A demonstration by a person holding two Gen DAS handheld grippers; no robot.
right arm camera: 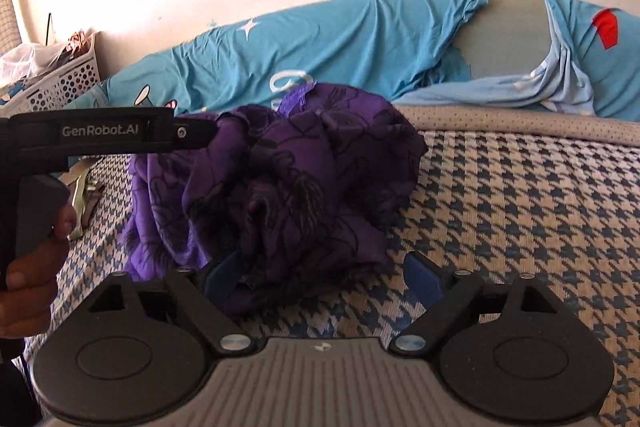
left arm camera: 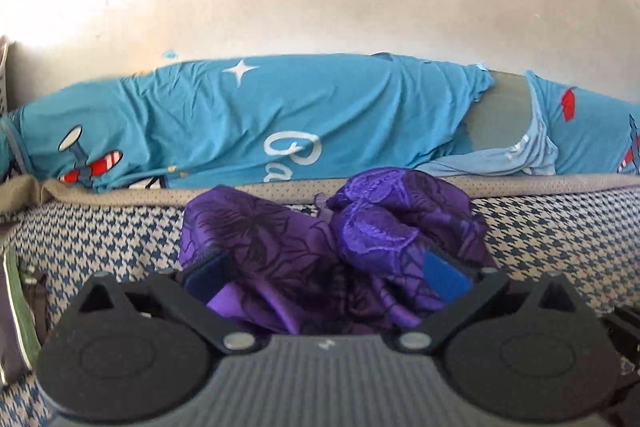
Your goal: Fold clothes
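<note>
houndstooth bedcover [right arm camera: 520,211]; right view alone shows hand [right arm camera: 28,267], basket [right arm camera: 60,79].

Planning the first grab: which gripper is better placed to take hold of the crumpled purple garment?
Probably the left gripper: its open fingers already have the purple garment bunched between them. The right gripper is open at the heap's edge.

My grippers are black with grey ribbed bodies, round black hubs, silver pivot screws, blue pads [right arm camera: 424,277]. Left gripper [right arm camera: 192,137] reads GenRobot.AI.
</note>
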